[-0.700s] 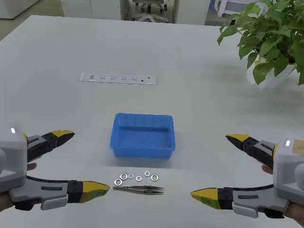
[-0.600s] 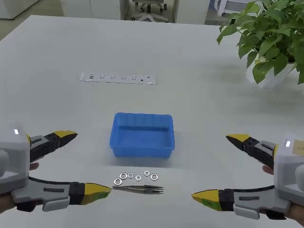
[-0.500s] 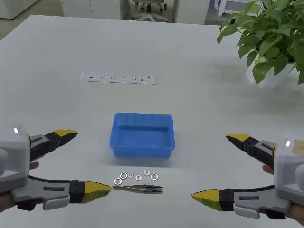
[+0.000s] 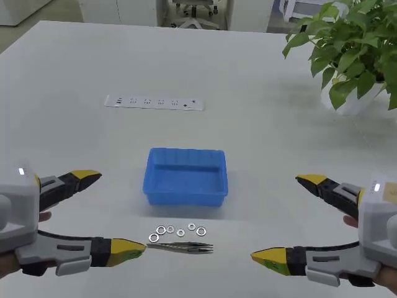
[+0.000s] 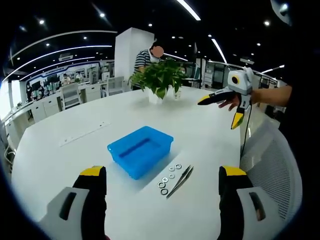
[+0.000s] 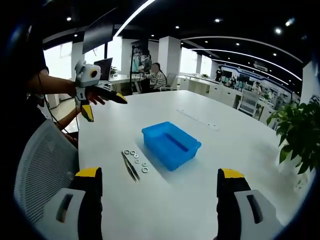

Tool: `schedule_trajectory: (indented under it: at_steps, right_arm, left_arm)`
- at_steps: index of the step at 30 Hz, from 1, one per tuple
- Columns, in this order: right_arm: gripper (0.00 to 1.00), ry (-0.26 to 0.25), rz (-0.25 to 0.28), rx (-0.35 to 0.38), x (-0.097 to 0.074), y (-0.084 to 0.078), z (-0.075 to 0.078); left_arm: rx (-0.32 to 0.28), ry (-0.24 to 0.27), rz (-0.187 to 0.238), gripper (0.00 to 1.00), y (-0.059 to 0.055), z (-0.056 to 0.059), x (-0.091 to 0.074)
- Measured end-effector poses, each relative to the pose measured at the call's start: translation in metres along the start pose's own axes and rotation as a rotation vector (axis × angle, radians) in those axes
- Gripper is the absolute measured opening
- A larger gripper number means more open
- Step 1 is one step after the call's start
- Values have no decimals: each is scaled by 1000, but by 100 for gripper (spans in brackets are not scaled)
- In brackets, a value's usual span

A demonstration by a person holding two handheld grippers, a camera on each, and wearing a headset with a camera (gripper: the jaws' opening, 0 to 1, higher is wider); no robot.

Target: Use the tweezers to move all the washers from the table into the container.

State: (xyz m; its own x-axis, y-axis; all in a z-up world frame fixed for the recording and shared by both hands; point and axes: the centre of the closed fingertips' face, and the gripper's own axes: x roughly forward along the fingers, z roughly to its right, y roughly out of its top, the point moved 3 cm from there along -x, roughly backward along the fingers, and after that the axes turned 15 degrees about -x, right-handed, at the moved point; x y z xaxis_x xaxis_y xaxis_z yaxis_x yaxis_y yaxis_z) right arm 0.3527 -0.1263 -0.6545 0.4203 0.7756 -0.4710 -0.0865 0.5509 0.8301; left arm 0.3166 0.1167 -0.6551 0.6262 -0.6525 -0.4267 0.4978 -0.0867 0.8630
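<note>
Head view: the left gripper (image 4: 115,213) and right gripper (image 4: 280,218) stand wide open, holding nothing. The washers (image 4: 178,231) lie at lower centre, between the tweezers (image 4: 181,247) and the empty container (image 4: 186,176). Left gripper view: washers just right of centre. Right gripper view: washers left of centre — all still to move, I judge.

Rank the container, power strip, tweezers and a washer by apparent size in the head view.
1. Container, largest in area.
2. Power strip, longer but thin; it lies farther off, so this rank is unsure.
3. Tweezers.
4. Washer.
</note>
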Motion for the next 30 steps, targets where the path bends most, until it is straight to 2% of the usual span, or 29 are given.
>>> schedule_trajectory:
  at_steps: [16,30]
  right_arm:
    - [96,-1,-2,-11,-1,0,2]
    - [95,6,-7,-25,-2,1,2]
  left_arm:
    - [10,-6,-2,99,2,1,1]
    - [30,-16,-23,99,1,1,0]
